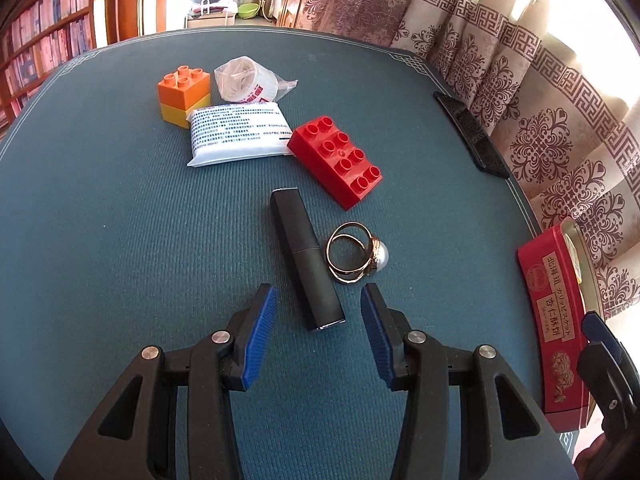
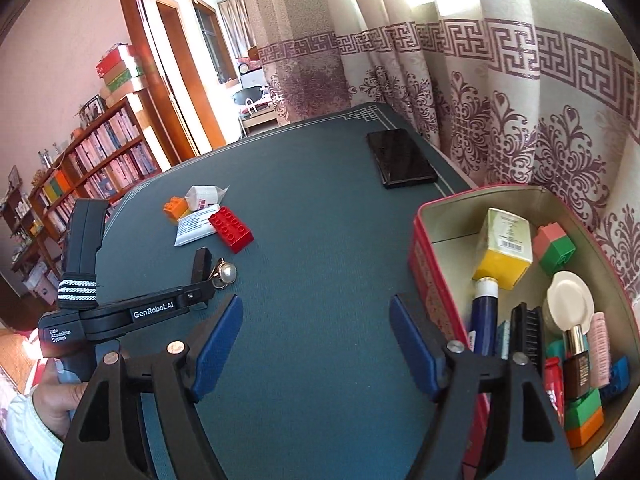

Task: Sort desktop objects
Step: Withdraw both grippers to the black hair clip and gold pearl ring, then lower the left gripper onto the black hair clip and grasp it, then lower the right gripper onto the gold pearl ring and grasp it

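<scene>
A black lipstick tube (image 1: pixel 306 256) lies on the green table mat, its near end between the blue pads of my left gripper (image 1: pixel 318 292), which is open and not pressing on it. Right beside the tube lies a gold ring with a pearl (image 1: pixel 356 252). Farther off are a red brick (image 1: pixel 338 160), a white packet (image 1: pixel 236 136), an orange-on-yellow brick (image 1: pixel 184 94) and a bagged roll (image 1: pixel 244 78). My right gripper (image 2: pixel 316 304) is open over bare mat, just left of the red tin (image 2: pixel 432 280). The tin holds several sorted items.
A black phone (image 2: pixel 400 158) lies near the far right table edge by the curtain. The left gripper (image 2: pixel 196 296) and the hand holding it (image 2: pixel 56 396) show at the left of the right wrist view. The red tin (image 1: pixel 556 320) stands at the right table edge.
</scene>
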The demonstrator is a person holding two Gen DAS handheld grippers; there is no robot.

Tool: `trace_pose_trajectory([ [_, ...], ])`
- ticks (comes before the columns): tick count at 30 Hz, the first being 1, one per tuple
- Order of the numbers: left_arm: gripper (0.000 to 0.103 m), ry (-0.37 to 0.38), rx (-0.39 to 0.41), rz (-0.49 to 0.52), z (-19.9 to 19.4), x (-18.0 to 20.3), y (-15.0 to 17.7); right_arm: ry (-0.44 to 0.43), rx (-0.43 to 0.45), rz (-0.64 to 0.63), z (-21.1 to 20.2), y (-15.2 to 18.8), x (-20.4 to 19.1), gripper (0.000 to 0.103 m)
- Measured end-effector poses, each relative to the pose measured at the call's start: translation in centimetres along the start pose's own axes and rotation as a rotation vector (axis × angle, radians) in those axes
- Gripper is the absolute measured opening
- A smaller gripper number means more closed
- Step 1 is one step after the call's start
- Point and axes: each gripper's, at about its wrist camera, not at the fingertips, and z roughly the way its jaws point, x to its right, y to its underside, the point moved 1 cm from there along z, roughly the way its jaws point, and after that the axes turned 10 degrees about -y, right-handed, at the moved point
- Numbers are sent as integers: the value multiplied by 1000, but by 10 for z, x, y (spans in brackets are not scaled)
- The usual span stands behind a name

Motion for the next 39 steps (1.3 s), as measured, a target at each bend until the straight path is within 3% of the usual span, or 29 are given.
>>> trace_pose_trajectory([
  [7, 48, 6, 42, 7, 2, -9, 0, -13, -39, -29, 20, 2, -16, 79],
  [19, 50, -153, 94, 99, 3, -10, -2, -1, -67, -27, 37, 5, -17, 79],
  [22, 50, -198, 95, 163, 8, 0, -7, -5, -76, -28, 40, 6, -17, 79],
  [25, 50, -196, 118, 217, 13, 11, -15, -9, -82, -32, 41, 6, -19, 79],
  [28, 24, -156, 130, 205, 13, 9, -16, -8, -88, -39, 42, 6, -20, 79],
  [29, 21, -151, 131, 200, 12, 8, -15, -9, -92, -39, 43, 5, -20, 79],
  [33, 21, -98, 128, 118, 4, -7, -10, -31, -131, -35, 49, 5, -23, 79],
  [39, 21, -120, 204, 20, -22, -32, -10, -58, -224, -72, 68, 0, -36, 79],
])
